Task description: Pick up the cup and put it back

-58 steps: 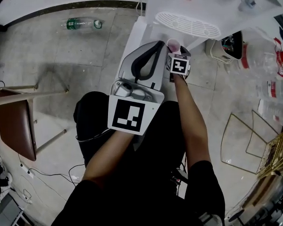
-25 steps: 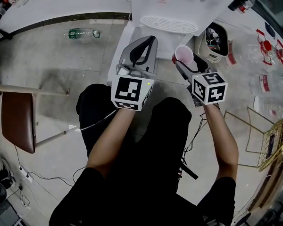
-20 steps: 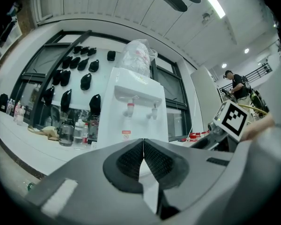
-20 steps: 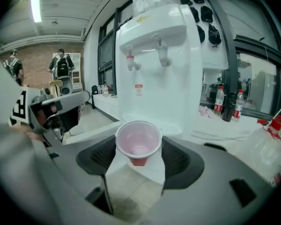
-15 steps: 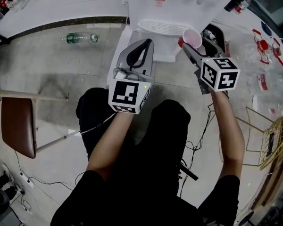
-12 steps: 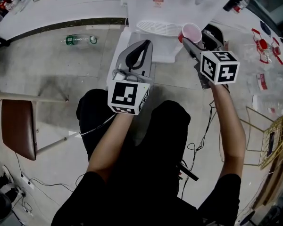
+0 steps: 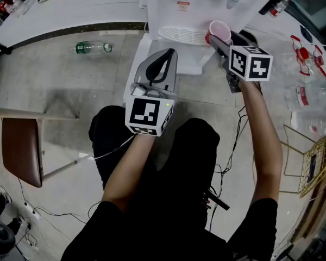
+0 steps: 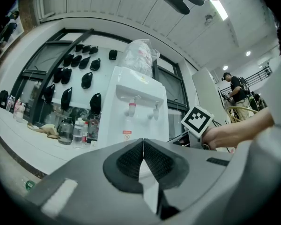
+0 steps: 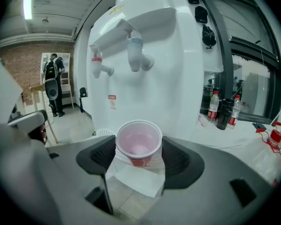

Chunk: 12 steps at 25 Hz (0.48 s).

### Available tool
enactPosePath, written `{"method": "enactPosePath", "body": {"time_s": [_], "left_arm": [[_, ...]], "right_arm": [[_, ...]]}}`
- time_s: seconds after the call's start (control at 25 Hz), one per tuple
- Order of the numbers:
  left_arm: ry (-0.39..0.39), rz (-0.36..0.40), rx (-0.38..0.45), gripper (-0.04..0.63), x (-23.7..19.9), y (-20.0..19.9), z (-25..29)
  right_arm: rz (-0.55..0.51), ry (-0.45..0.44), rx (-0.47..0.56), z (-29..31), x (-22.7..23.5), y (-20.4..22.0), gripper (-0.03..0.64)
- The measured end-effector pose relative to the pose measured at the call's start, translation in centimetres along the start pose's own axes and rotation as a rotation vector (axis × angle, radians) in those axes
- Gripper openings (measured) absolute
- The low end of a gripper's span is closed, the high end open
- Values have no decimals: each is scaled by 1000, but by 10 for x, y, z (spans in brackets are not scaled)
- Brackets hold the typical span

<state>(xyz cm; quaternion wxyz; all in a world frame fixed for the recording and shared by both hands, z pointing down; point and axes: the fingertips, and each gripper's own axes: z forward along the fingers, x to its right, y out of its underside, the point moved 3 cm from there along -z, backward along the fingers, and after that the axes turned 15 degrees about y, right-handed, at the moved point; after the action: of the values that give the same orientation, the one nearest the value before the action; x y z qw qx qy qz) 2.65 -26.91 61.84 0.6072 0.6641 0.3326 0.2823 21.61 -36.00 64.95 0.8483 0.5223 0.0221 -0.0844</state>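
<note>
A red plastic cup (image 9: 138, 144) with a pale pink inside stands upright between the jaws of my right gripper (image 9: 139, 159), which is shut on it. In the head view the cup (image 7: 219, 31) hangs in the air just right of the water dispenser's white drip tray (image 7: 185, 35). The dispenser (image 9: 150, 55) rises right in front of the right gripper, its red tap (image 9: 99, 64) and blue tap (image 9: 136, 50) above the cup. My left gripper (image 7: 164, 69) is shut with nothing in it, held lower, left of the cup.
A green bottle (image 7: 92, 48) lies on the floor at the left, with a brown chair (image 7: 22, 151) nearer. Bottles (image 9: 222, 108) stand on the counter right of the dispenser. Wire racks (image 7: 315, 162) sit at the far right. A person (image 9: 52, 81) stands far behind.
My right gripper has carried the cup up and away from me, to beside the dispenser's drip tray. The left gripper has barely moved.
</note>
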Motion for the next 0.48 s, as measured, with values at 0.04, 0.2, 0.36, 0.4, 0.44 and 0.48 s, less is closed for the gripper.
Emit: {"method": "enactPosePath", "body": {"time_s": [0.04,0.2,0.36,0.4,0.44,0.48], "left_arm": [[0,0,1,8,0,-1,0],[-1,0,2,8,0,-1,0],[6,-3,-2,8,3,0,1],[8,-3,-1,8,3,0,1],[10,-4,-1,8,2,0,0],[10,-5,-2,8,2,0,0]], "right_arm": [[0,-2,-3,2,-1,0,296],[4,-11,-15,8,-2,-1,296],[23,-15,-23,12,-1,-2,298],[25,-16,-23,13,-1,-2,298],[29,-16,-21,13,-1,-3,298],[34,-16,-18,14,-1,-3,298]]}}
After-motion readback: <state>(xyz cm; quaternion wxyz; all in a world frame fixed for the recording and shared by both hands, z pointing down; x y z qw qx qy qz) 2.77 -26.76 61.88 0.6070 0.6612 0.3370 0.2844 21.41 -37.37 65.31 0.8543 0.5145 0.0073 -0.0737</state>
